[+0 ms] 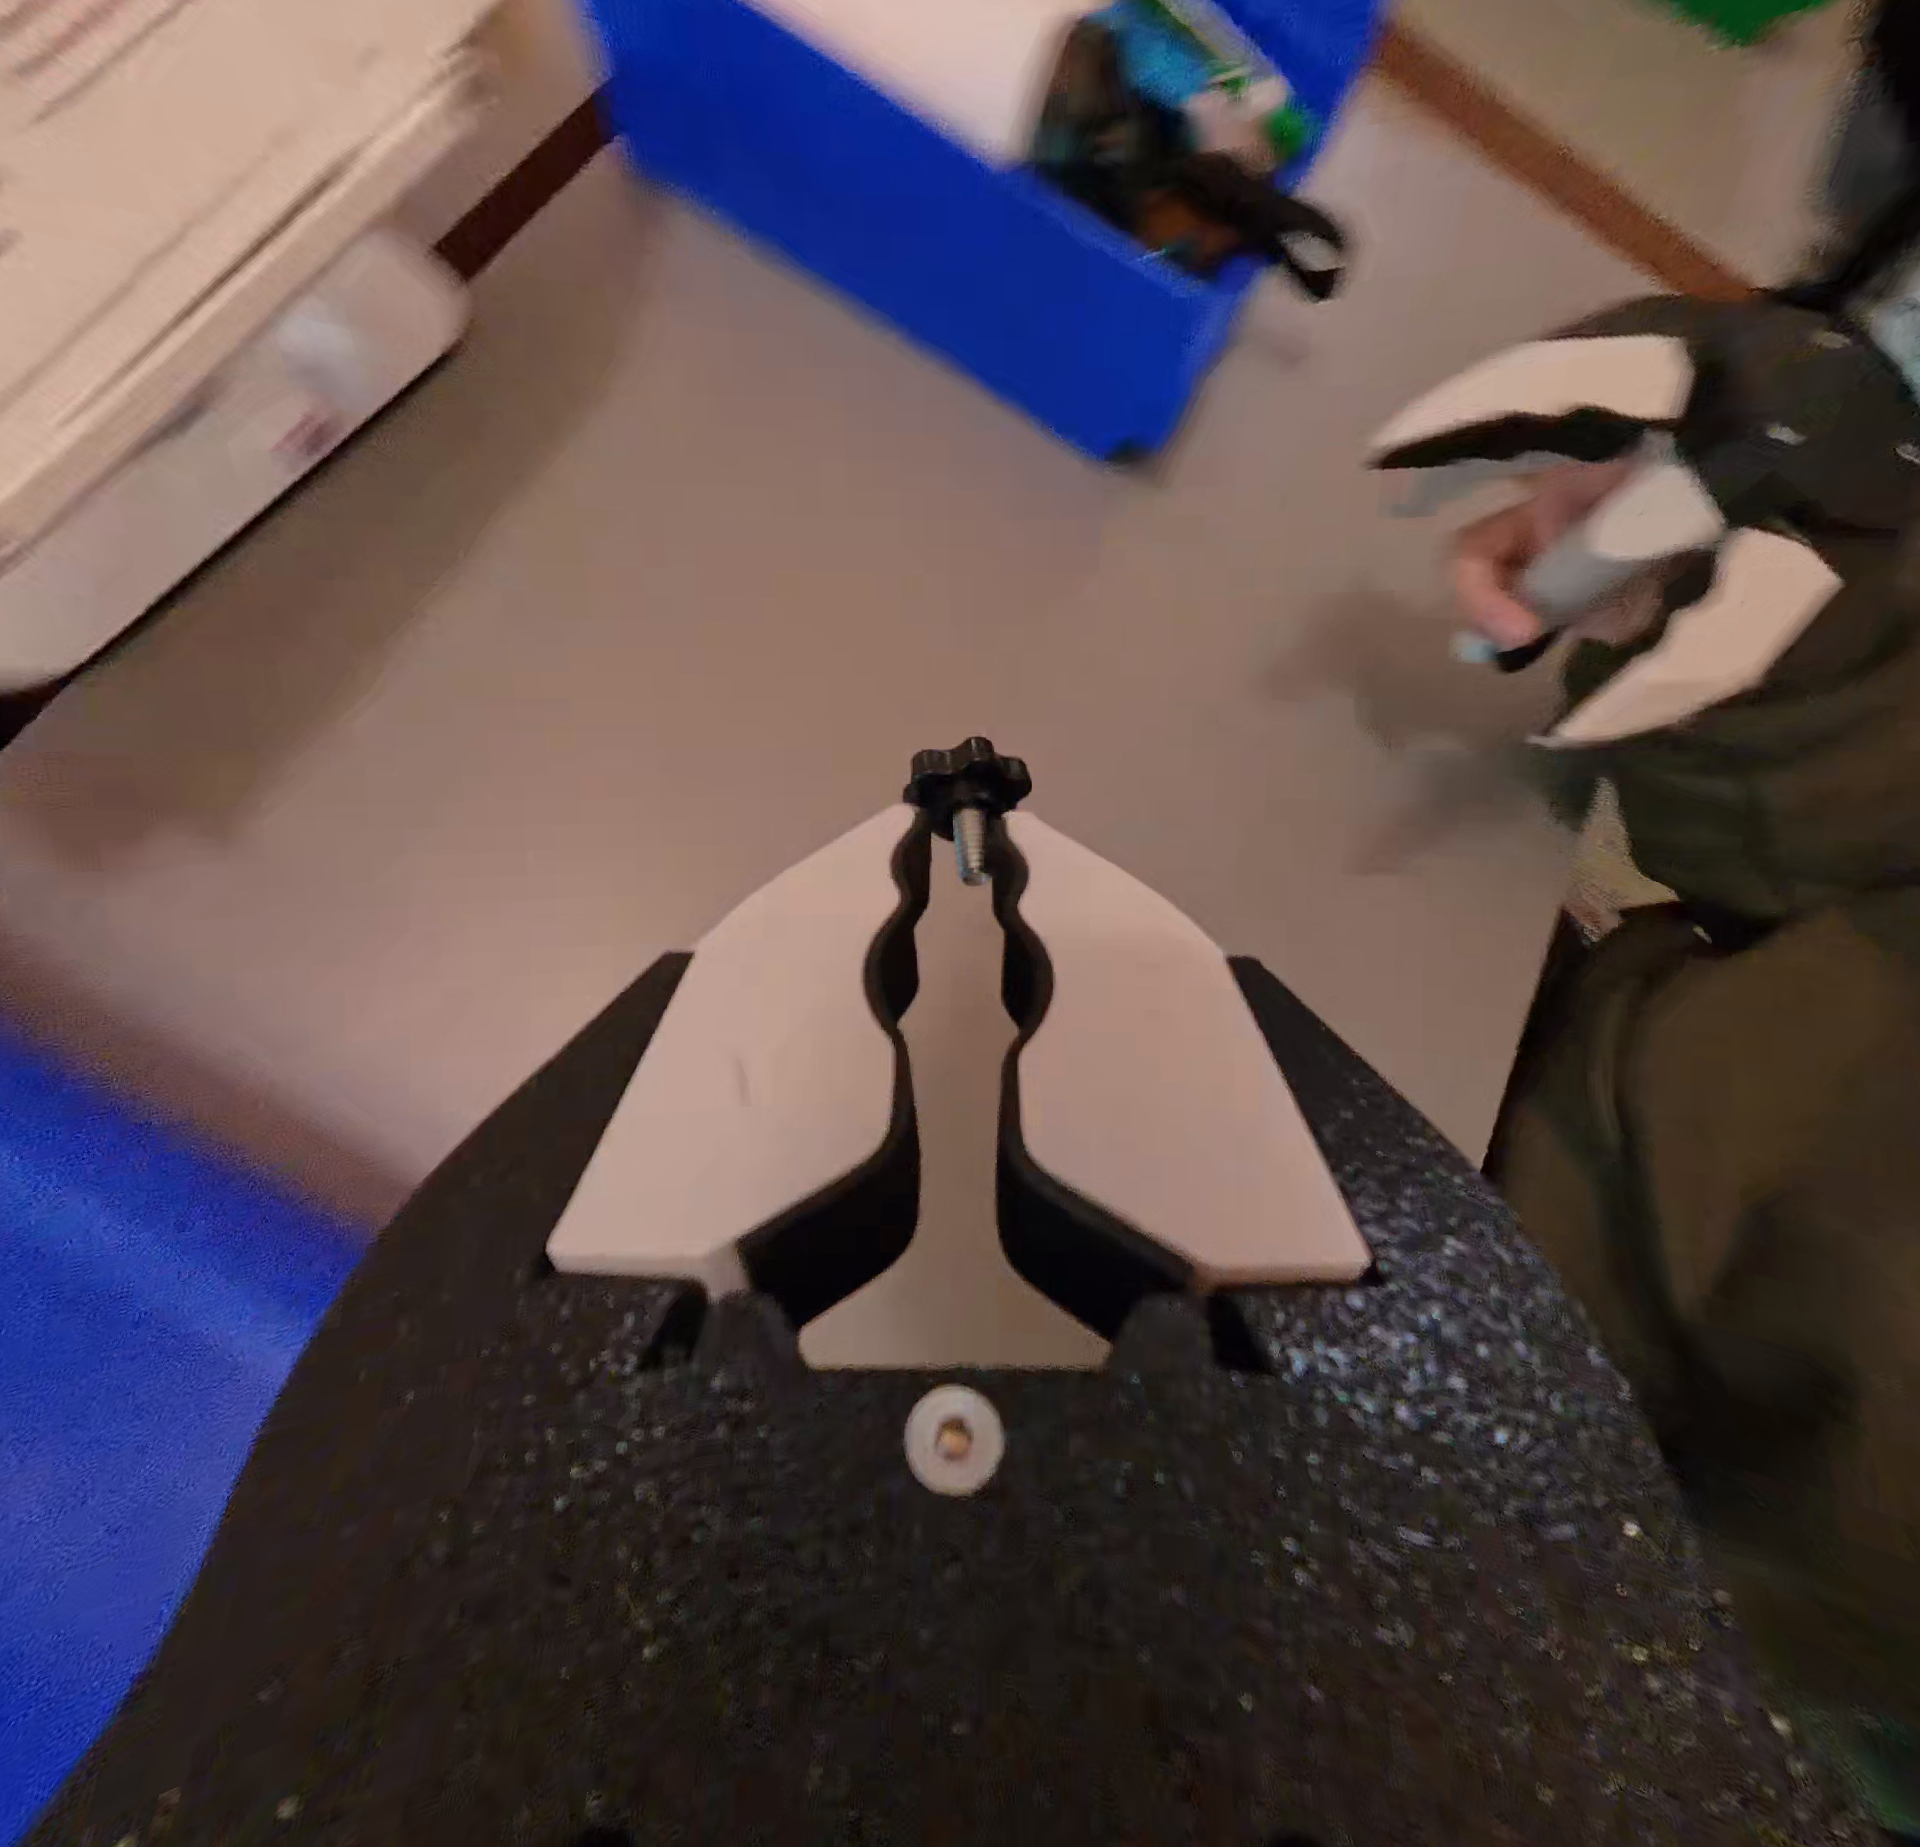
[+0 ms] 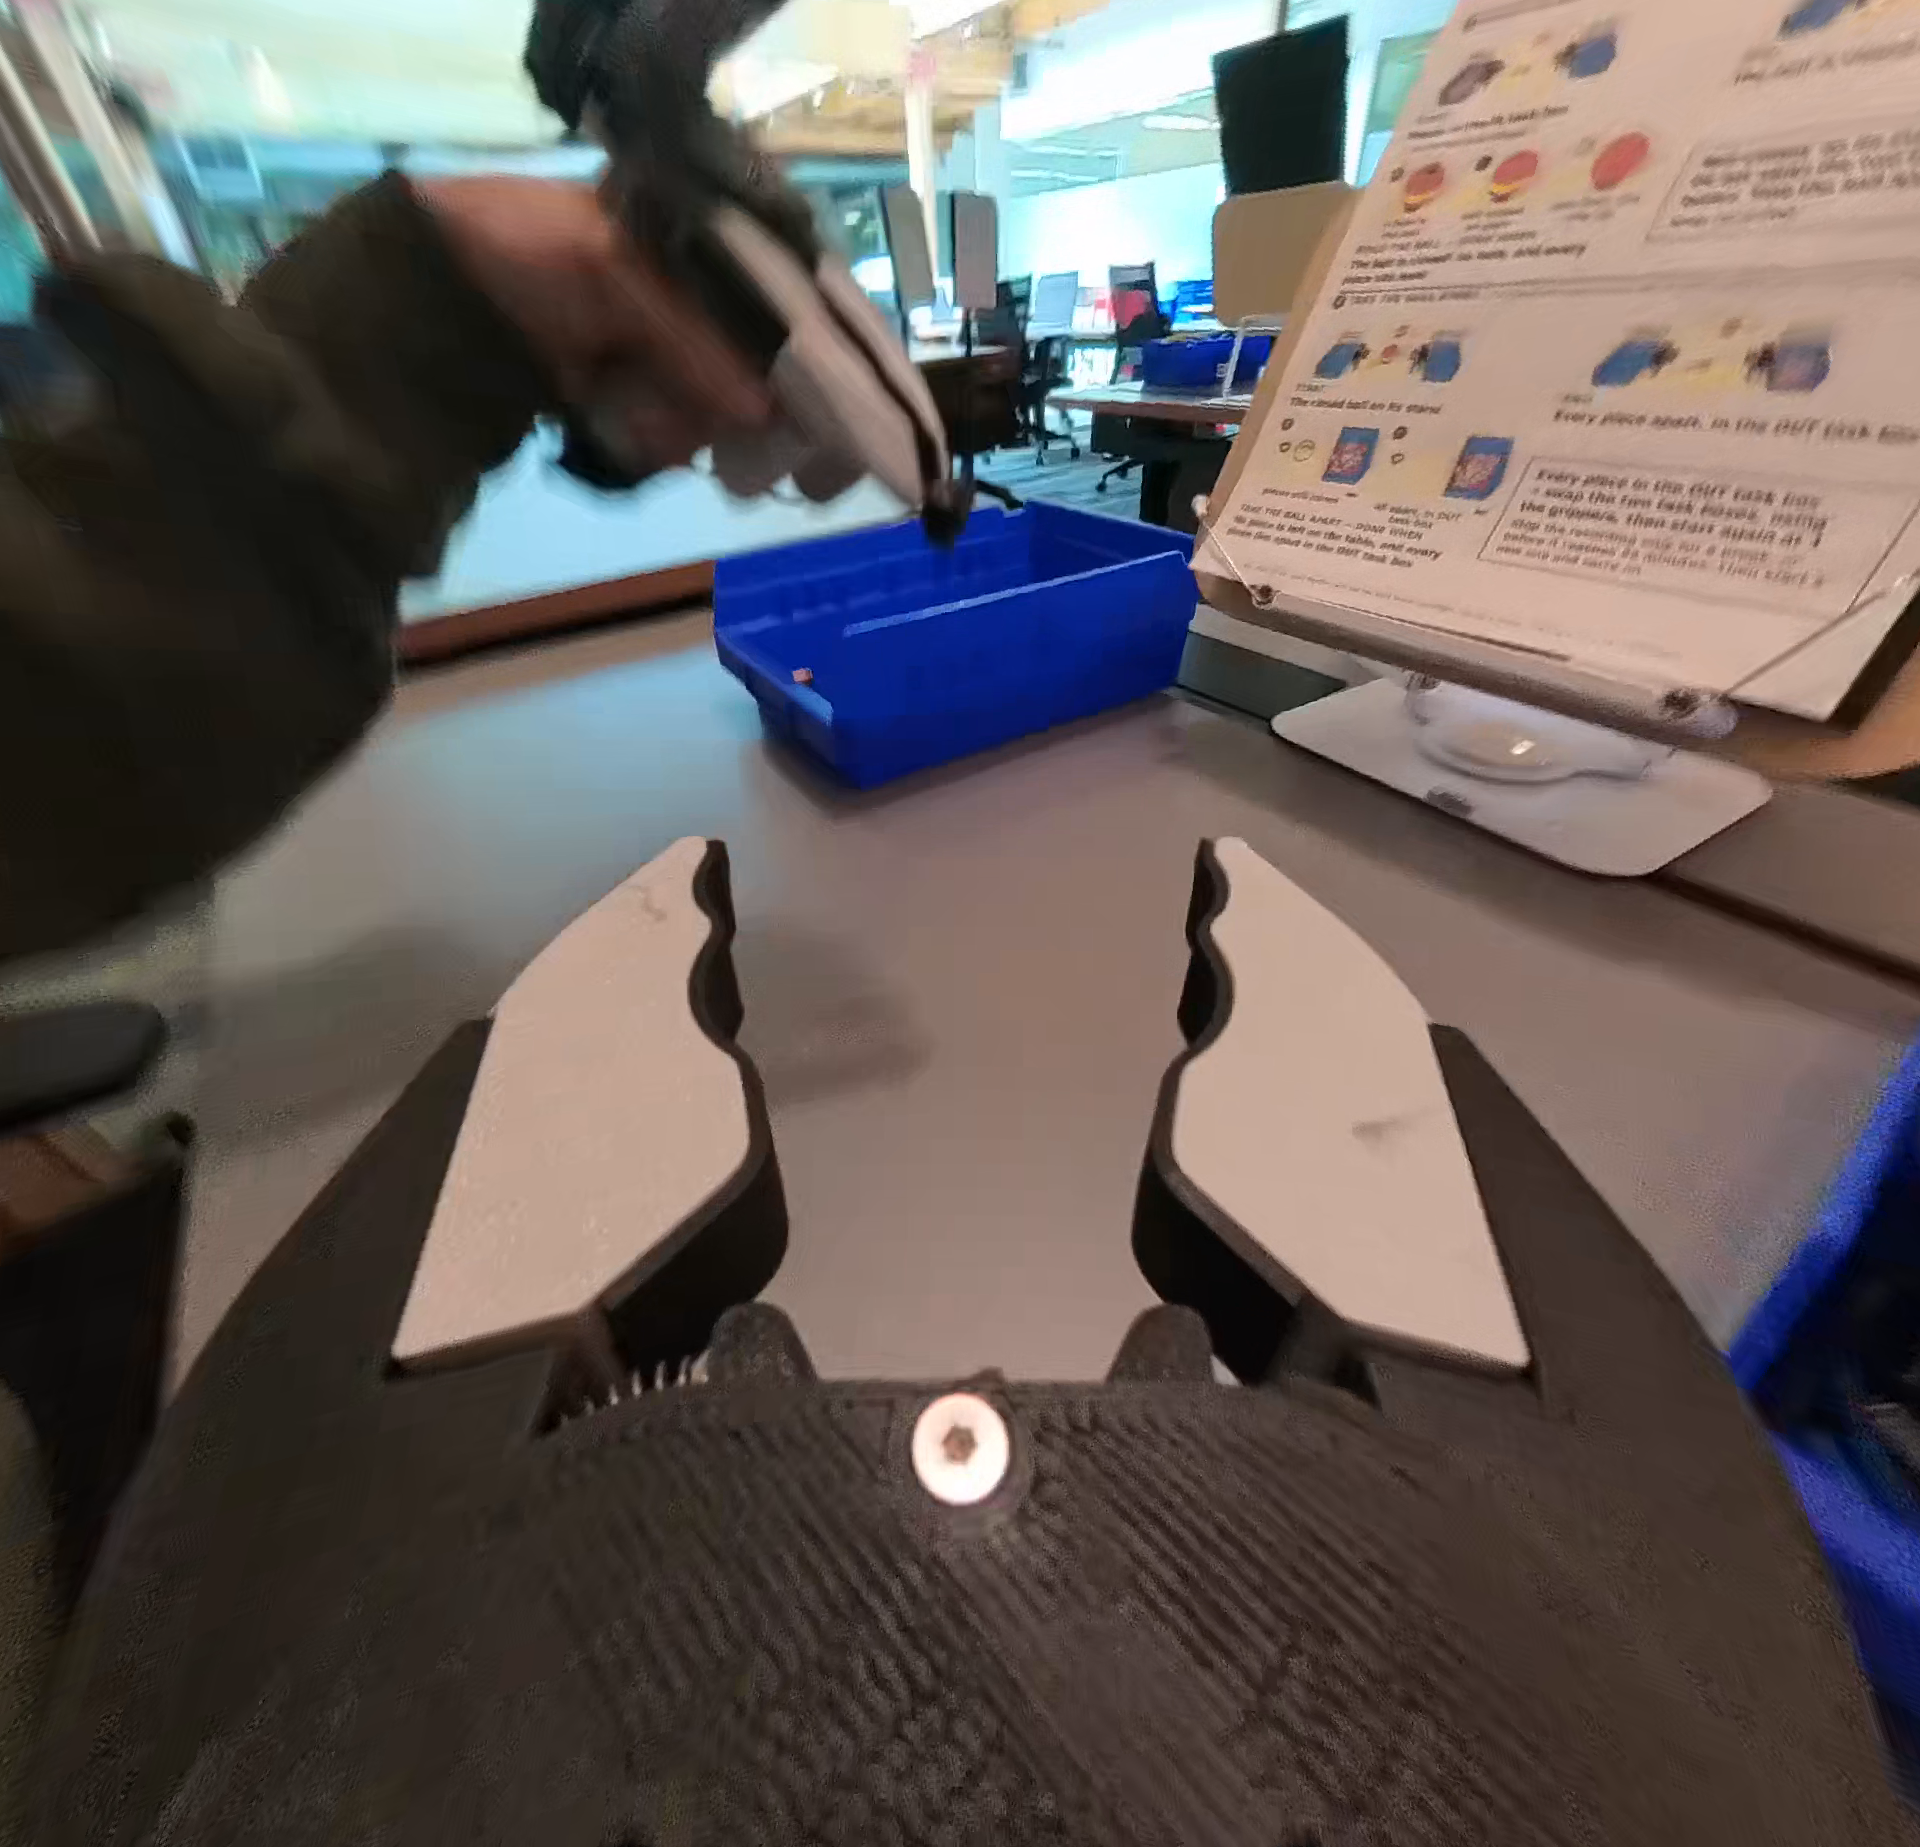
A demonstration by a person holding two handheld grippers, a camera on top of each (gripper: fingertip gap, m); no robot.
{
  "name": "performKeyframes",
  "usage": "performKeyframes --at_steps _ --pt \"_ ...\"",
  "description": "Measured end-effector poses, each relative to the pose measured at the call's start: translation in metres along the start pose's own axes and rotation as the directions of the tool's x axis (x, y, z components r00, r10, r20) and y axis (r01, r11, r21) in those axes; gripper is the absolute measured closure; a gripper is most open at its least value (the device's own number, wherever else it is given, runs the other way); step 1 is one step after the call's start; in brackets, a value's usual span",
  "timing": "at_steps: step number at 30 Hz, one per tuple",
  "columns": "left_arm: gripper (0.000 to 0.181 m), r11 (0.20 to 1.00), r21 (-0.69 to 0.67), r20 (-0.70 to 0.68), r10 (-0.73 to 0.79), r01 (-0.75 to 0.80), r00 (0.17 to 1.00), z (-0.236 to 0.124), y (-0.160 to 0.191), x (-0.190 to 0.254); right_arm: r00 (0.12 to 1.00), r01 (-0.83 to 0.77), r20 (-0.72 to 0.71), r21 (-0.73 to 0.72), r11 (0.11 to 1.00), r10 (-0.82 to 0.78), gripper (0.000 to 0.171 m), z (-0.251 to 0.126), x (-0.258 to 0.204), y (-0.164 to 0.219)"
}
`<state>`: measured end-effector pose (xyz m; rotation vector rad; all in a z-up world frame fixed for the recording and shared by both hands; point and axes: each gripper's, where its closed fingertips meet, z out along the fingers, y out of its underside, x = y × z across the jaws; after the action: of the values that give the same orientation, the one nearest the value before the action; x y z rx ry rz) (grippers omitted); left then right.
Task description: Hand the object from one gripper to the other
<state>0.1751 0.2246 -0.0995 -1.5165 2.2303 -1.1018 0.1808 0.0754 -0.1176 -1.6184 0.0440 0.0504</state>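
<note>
Item: black star-headed knob screw, short threaded silver shank, pinched at the very tips of the left gripper, head projecting beyond the tips, shank pointing back between the narrowly closed jaws; carried in the air above the table. Right gripper: jaws spread wide, nothing between them, held low over the same grey-beige tabletop. Surface: plain matte top with a dark wooden edge strip. On it, a blue bin, shallow and seemingly bare but for a small speck at its near rim, and a white stand carrying an illustrated instruction sheet. Left wrist view alone shows a second blue bin packed with mixed parts, blurred, and the right gripper from the side, gripped by a hand in an olive sleeve. Right wrist view alone shows the room: an open office with desks, chairs, a dark monitor and bright windows, and the left gripper poised above the shallow bin.
</note>
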Motion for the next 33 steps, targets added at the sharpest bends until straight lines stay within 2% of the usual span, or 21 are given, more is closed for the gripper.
performKeyframes --at_steps 3,6,10,13,15,16,17,20,22,25,28,33 --pt "0.171 0.972 0.171 -0.131 0.185 -0.161 0.974 0.042 -0.002 0.063 0.981 -0.194 0.047 0.086 0.977 0.19 0.085 -0.002 -0.006 -0.015" --pt "0.171 0.906 0.353 -0.154 0.303 -0.234 0.941 0.068 -0.003 0.103 0.917 -0.393 0.077 0.008 0.919 0.392 0.083 -0.009 -0.009 0.001" --pt "0.171 0.737 0.503 0.047 0.498 -0.451 0.866 0.081 0.012 0.13 0.827 -0.562 -0.019 -0.04 0.826 0.562 0.09 -0.023 -0.011 0.041" --pt "0.171 0.614 0.545 0.191 0.571 -0.57 0.798 0.076 0.032 0.146 0.764 -0.645 0.013 0.039 0.763 0.645 0.099 -0.026 -0.023 0.049" --pt "0.171 0.522 0.54 0.287 0.623 -0.661 0.727 0.07 0.041 0.157 0.711 -0.696 0.125 -0.008 0.718 0.692 0.102 -0.019 -0.041 0.044" --pt "0.171 0.486 0.52 0.336 0.64 -0.703 0.691 0.068 0.045 0.16 0.688 -0.707 0.182 -0.05 0.705 0.703 0.108 -0.015 -0.053 0.04" --pt "0.171 0.447 0.487 0.396 0.653 -0.75 0.646 0.065 0.046 0.162 0.674 -0.704 0.227 -0.092 0.704 0.703 0.115 -0.012 -0.064 0.038" --pt "0.171 0.381 0.352 0.511 0.688 -0.855 0.516 0.062 0.051 0.159 0.675 -0.659 0.29 -0.177 0.731 0.678 0.116 -0.008 -0.087 0.041" --pt "0.171 0.361 0.31 0.522 0.709 -0.879 0.475 0.062 0.051 0.158 0.684 -0.653 0.284 -0.171 0.738 0.672 0.114 -0.007 -0.087 0.041" --pt "0.171 0.33 0.245 0.539 0.735 -0.912 0.411 0.061 0.049 0.153 0.695 -0.66 0.29 -0.105 0.744 0.658 0.122 -0.011 -0.078 0.032" --pt "0.171 0.287 0.234 0.542 0.755 -0.929 0.37 0.059 0.043 0.161 0.751 -0.615 0.239 -0.083 0.784 0.615 0.12 -0.012 -0.067 0.033" --pt "0.171 0.243 0.202 0.508 0.802 -0.949 0.314 0.067 0.041 0.165 0.806 -0.531 0.266 -0.069 0.845 0.528 0.124 -0.012 -0.071 0.032"
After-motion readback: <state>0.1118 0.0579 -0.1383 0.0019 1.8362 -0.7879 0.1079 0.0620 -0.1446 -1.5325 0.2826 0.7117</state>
